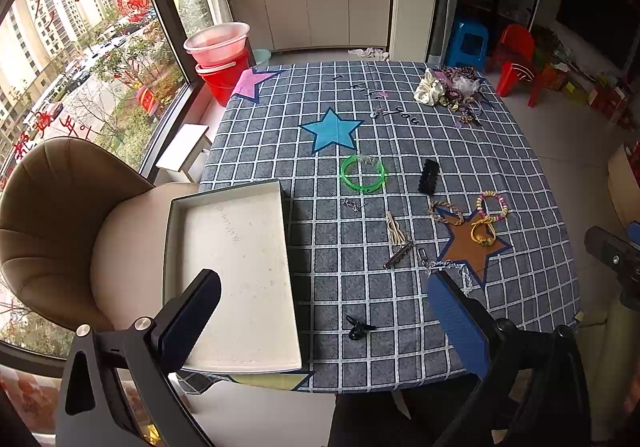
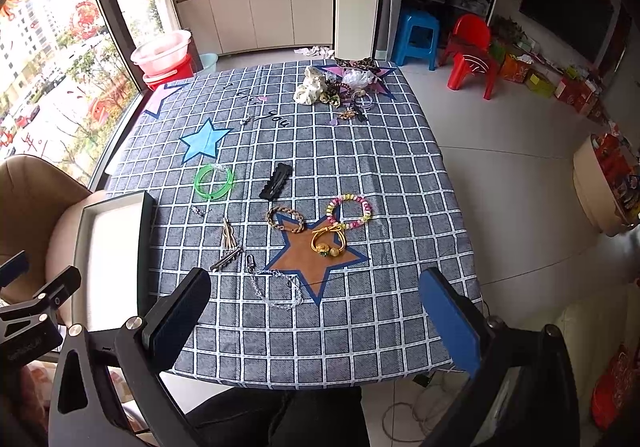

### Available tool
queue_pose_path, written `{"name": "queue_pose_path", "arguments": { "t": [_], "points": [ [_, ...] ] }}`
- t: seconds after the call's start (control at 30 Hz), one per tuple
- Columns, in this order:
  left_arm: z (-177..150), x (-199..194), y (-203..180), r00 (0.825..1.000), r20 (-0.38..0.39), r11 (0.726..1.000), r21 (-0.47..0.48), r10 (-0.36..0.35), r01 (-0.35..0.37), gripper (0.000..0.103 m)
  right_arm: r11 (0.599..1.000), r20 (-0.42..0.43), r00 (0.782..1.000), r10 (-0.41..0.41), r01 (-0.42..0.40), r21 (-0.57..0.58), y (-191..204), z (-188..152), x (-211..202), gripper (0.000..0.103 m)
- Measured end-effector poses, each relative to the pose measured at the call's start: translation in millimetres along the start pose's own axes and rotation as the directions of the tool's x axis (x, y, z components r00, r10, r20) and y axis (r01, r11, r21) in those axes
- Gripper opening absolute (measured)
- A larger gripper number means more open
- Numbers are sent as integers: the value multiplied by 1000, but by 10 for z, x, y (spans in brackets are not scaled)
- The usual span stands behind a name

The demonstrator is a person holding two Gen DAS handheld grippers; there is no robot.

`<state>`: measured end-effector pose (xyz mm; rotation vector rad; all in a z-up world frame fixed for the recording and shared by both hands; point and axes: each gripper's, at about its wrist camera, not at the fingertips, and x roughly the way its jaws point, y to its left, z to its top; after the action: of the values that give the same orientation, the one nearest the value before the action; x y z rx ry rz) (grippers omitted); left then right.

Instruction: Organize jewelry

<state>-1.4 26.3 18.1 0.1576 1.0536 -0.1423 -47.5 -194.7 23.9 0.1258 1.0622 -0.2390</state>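
An empty white box tray [image 1: 236,279] sits at the table's left front; its edge shows in the right wrist view [image 2: 108,247]. Jewelry lies scattered on the checked cloth: a green bangle [image 1: 363,174] [image 2: 214,181], a black hair clip [image 1: 429,176] [image 2: 275,180], a braided bracelet [image 2: 285,219], a beaded bracelet [image 2: 348,211], a gold cord bracelet [image 2: 329,242], a clear bead chain [image 2: 280,289], hairpins [image 1: 396,233] and a small black claw clip [image 1: 358,327]. My left gripper [image 1: 332,303] is open above the tray's right edge. My right gripper [image 2: 320,303] is open above the front edge, empty.
A heap of scrunchies and hair ties [image 1: 448,89] [image 2: 340,85] lies at the far right corner. A beige chair [image 1: 60,223] stands left of the table. Red buckets [image 1: 220,59] stand by the window. Stools [image 2: 416,33] stand beyond the table.
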Motion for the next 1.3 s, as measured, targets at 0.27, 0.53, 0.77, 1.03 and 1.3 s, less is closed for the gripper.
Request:
{"name": "queue_pose_path", "arguments": {
  "t": [0.27, 0.53, 0.77, 1.03, 1.3],
  "points": [
    [-3, 10, -6, 1000, -1, 1000, 0, -1, 1, 103, 1000, -3, 1000, -1, 1, -8, 15, 6, 8, 103],
    [-8, 23, -8, 1000, -2, 1000, -2, 0, 0, 103, 1000, -3, 1000, -1, 1, -12, 22, 7, 15, 103],
    [-14, 33, -4, 1000, -4, 1000, -3, 0, 0, 103, 1000, -5, 1000, 0, 0, -13, 33, 4, 19, 103],
    [-17, 41, -4, 1000, -5, 1000, -3, -2, 2, 103, 1000, -6, 1000, 0, 0, -11, 31, 5, 20, 103],
    [-17, 41, -2, 1000, -6, 1000, -4, -1, 1, 103, 1000, -7, 1000, 0, -1, -11, 27, -2, 31, 103]
  ]
}}
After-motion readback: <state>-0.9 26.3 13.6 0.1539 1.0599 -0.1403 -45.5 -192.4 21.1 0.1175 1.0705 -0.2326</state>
